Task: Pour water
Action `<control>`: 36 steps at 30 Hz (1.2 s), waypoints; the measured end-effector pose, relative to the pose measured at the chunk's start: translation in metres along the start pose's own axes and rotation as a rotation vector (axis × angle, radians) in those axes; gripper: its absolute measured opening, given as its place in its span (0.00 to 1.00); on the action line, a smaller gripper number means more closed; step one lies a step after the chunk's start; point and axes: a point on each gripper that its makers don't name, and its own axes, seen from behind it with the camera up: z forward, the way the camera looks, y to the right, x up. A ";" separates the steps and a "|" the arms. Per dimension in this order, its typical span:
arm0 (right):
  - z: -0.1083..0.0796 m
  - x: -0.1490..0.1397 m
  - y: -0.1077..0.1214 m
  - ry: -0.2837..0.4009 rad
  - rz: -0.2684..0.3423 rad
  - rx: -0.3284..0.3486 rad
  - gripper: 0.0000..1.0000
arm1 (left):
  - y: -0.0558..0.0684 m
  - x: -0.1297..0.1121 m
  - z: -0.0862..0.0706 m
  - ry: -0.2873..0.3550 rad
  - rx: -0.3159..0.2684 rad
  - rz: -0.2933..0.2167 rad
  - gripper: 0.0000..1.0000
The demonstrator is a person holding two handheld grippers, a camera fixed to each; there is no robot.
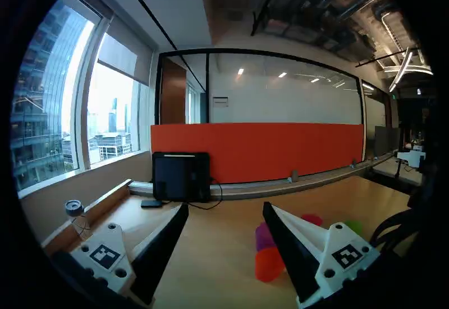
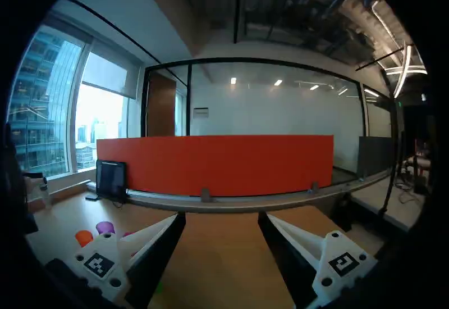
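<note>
Tall windows (image 1: 56,112) line one side of an office, and an orange partition (image 1: 258,151) runs along the back of a long wooden desk (image 1: 224,241). A black monitor (image 1: 181,176) stands against the partition. The left gripper (image 1: 224,206) hovers over the desk with its fingers spread apart and nothing between them. The right gripper (image 2: 221,214) is likewise spread wide over bare wood. Small cups cluster on the desk. An orange cup (image 1: 268,264) and a purple cup (image 1: 262,236) sit just beside the left gripper's right finger, with a magenta cup (image 1: 311,219) and a green cup (image 1: 353,227) behind it.
</note>
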 end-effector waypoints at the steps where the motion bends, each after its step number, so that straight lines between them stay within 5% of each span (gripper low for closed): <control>1: 0.000 0.004 -0.001 -0.004 -0.001 0.006 1.00 | 0.000 0.008 0.001 0.004 -0.003 0.006 0.99; 14: -0.001 0.053 -0.010 -0.007 -0.005 0.060 1.00 | 0.018 0.087 0.002 0.044 -0.067 0.017 0.99; 20: -0.002 0.057 -0.018 -0.005 -0.021 0.118 1.00 | 0.032 0.088 0.003 0.030 -0.140 -0.016 0.99; 36: -0.017 0.071 -0.068 0.018 -0.046 0.425 1.00 | 0.075 0.082 -0.005 0.024 -0.365 -0.008 0.98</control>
